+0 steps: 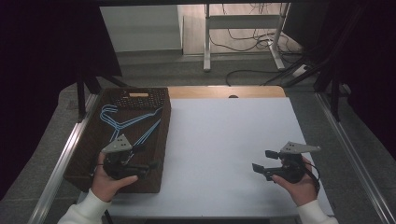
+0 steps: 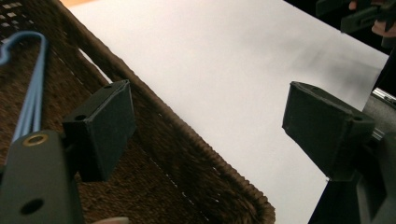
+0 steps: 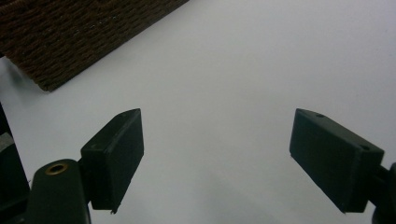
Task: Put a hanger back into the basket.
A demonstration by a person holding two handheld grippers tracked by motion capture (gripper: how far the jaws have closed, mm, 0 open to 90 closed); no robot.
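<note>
Here, left gripper (image 1: 140, 158) hovers over near end of woven basket (image 1: 93, 140), jaws spread and empty, likely poised for blue hangers (image 1: 126, 122) lying inside. Right gripper (image 1: 264, 161) waits spread-jawed over white table (image 1: 224, 140), holding nothing.

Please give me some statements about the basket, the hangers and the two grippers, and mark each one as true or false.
1. The blue hangers lie inside the brown basket. True.
2. The left gripper is shut on a hanger. False: its jaws stand open and hold nothing, above the basket's near right edge.
3. The right gripper is open above the white table. True.
4. The basket stands at the right side of the table. False: it stands at the left side.
5. A hanger lies on the white surface between the grippers. False: the hangers are in the basket.
</note>
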